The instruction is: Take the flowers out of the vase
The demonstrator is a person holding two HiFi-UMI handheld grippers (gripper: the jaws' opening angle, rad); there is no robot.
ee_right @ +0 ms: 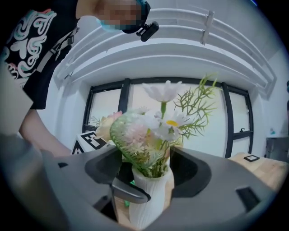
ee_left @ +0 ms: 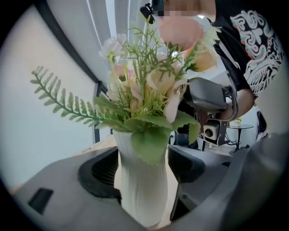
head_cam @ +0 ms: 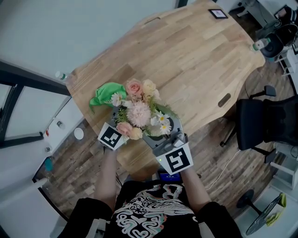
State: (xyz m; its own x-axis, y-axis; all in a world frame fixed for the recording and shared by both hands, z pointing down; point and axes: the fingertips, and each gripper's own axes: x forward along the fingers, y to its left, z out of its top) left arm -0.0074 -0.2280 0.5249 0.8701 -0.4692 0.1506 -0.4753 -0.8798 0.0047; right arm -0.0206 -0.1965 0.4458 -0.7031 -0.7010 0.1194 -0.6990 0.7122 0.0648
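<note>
A bouquet of pink, peach and white flowers point(head_cam: 138, 113) stands in a white ribbed vase point(ee_left: 142, 185) near the wooden table's point(head_cam: 195, 60) front edge. In the head view the blooms hide the vase. My left gripper point(head_cam: 122, 125) has the vase deep between its jaws, pads against its sides. My right gripper point(head_cam: 163, 135) comes from the other side. It stands open, jaws wide around the vase point(ee_right: 151, 198) just below the leaves, with a gap on each side. One of the left gripper's fingers point(ee_right: 128, 191) shows against the vase in the right gripper view.
A green cloth point(head_cam: 108, 93) lies on the table just behind the bouquet. A small black frame point(head_cam: 218, 13) sits at the table's far end. A black office chair point(head_cam: 267, 121) stands on the floor to the right. The table's front edge is right at my grippers.
</note>
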